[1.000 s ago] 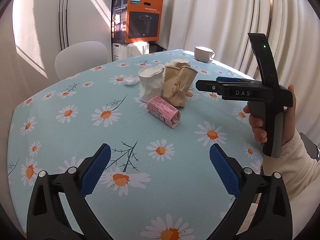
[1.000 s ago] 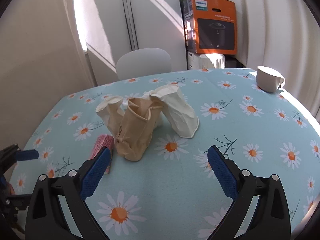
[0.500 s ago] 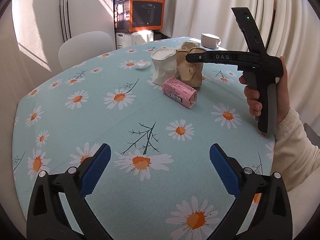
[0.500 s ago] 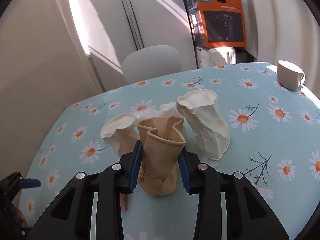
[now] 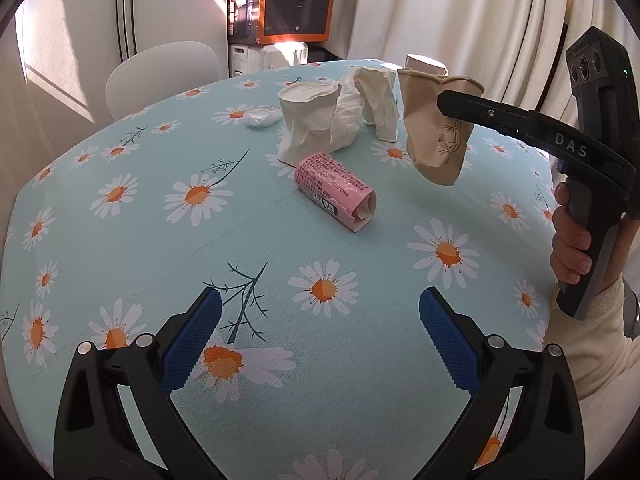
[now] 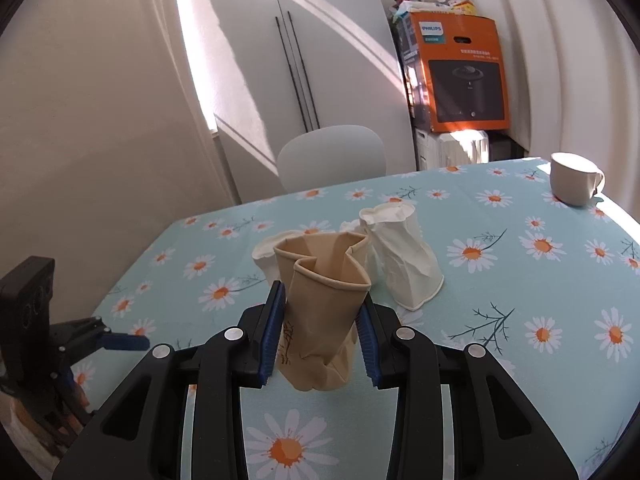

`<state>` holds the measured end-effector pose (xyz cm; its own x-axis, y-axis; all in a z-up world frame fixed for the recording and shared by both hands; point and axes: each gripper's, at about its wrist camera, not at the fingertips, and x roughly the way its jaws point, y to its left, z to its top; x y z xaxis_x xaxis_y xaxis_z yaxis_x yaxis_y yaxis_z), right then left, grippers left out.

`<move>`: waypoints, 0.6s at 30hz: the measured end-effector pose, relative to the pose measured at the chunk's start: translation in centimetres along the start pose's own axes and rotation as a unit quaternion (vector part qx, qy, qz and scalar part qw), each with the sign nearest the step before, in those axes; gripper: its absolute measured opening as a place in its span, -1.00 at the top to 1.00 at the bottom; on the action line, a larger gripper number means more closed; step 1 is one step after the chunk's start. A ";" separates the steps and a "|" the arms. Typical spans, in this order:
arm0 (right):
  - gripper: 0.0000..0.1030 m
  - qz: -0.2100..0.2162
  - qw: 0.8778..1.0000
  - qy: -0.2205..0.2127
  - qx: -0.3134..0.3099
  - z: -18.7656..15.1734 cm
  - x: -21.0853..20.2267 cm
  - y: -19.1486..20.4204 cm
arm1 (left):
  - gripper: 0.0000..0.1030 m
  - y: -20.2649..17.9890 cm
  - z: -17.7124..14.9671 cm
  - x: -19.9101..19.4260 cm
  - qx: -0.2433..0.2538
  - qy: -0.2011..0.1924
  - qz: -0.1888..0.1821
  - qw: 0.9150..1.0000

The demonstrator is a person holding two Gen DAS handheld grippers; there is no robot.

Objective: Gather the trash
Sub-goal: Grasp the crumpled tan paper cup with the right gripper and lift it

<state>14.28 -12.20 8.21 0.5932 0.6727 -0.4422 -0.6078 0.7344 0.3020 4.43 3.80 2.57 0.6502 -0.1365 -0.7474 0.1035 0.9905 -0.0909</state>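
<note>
A crumpled tan paper cup (image 6: pixel 320 316), its rim folded in on itself and a small dark sprig printed low on its side, is clamped between the blue pads of the right gripper (image 6: pixel 320 334). In the left wrist view the same cup (image 5: pixel 434 128) is seen held tilted and clear of the daisy-print tablecloth (image 5: pixel 280 264), to the right of the remaining trash. The left gripper (image 5: pixel 320 344) is held wide apart over the near part of the table, with nothing between its fingers. Just left of the lifted cup, two crushed white paper cups (image 5: pixel 308 120) are seen standing close together around a wad of white paper, and a pink wrapped roll (image 5: pixel 336 190) lies on its side just in front of them. A small crumpled clear wrapper (image 5: pixel 262 116) lies farther left. A white mug (image 6: pixel 574 178) stands at the far right edge of the table, well apart from the cups. Beyond the table, a white chair (image 6: pixel 332 160) and an orange appliance box (image 6: pixel 460 76) are seen against the wall.
</note>
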 end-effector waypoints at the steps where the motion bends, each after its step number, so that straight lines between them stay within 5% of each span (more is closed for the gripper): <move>1: 0.36 0.000 1.000 -0.002 -0.001 -0.3 -0.5 -0.2 | -0.88 -0.1 0.2 0.5 -0.010 0.006 -0.005 1.000; 7: 0.36 -0.007 1.000 -0.013 -0.023 -1.8 -2.7 -1.3 | -0.88 -0.7 1.9 2.9 -0.062 0.016 -0.011 0.998; 14: 0.36 -0.014 0.999 -0.018 -0.039 -2.9 -3.7 -3.0 | -0.88 -1.6 3.7 4.4 -0.066 0.023 -0.003 0.998; 18: 0.36 -0.008 0.999 -0.021 -0.042 -3.2 -4.1 -3.9 | -0.46 -1.6 4.8 5.4 -0.076 0.026 0.014 0.997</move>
<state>12.54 -18.13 6.17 0.6245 0.6651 -0.4096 -0.6387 0.7366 0.2223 11.41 1.38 1.82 0.6114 -0.1109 -0.7835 -0.0318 0.9859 -0.1643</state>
